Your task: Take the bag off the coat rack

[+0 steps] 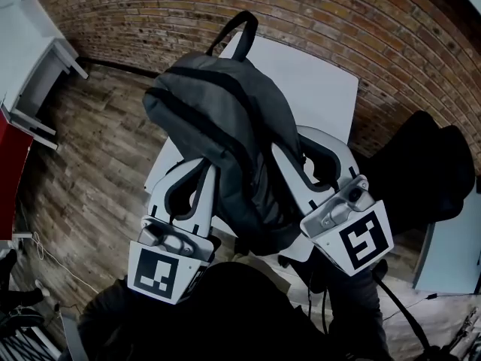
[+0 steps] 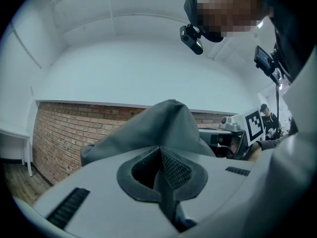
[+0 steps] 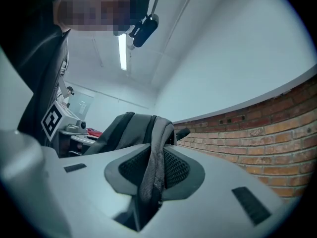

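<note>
Bag: grey backpack, held up in front of me between both tongs, over the white table. No rack shows in any view, so I judge it already free of the hook.
Two-sided hold: I grip it on both flanks, probably so it stays level and does not swing. Its lower end sags between my tongs.
Left tongs: pressed together on a thin fold of the bag's fabric. The rest of the bag rises just behind the pads.
Right tongs: pinching a thicker padded fold that runs down between the pads.
Carry loop: stands free at the top, with nothing through it.
Brick wall: runs behind the table.
Wood floor: planks, to the left of the table.
Table: plain white top. I cannot tell whether the bag touches it.
</note>
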Demonstrator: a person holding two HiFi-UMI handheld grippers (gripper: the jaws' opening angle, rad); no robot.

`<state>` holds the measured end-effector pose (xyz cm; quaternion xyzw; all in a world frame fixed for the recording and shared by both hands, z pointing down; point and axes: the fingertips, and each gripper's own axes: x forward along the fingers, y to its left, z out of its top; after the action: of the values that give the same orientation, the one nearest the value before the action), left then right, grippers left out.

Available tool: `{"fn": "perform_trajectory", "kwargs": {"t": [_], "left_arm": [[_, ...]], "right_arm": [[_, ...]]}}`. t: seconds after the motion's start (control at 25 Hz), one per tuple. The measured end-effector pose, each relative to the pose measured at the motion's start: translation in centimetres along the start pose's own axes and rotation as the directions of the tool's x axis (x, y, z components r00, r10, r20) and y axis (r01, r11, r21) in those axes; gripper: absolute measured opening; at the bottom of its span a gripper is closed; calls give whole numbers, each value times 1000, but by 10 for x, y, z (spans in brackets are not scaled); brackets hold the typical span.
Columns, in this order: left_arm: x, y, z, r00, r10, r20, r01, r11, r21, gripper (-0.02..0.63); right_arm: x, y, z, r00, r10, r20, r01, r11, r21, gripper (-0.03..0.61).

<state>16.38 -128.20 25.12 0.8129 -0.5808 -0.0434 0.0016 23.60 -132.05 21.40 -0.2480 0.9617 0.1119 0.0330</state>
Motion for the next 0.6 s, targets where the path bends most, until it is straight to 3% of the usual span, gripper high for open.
{"fn": "perform_trajectory", "kwargs": {"t": [0.6], "left_arm": [[2,-2,2,1000,-11,27,11,1000,-2,9]], "right_arm": [[1,0,0,1000,-9,-14,8,1000,-16,71]]}}
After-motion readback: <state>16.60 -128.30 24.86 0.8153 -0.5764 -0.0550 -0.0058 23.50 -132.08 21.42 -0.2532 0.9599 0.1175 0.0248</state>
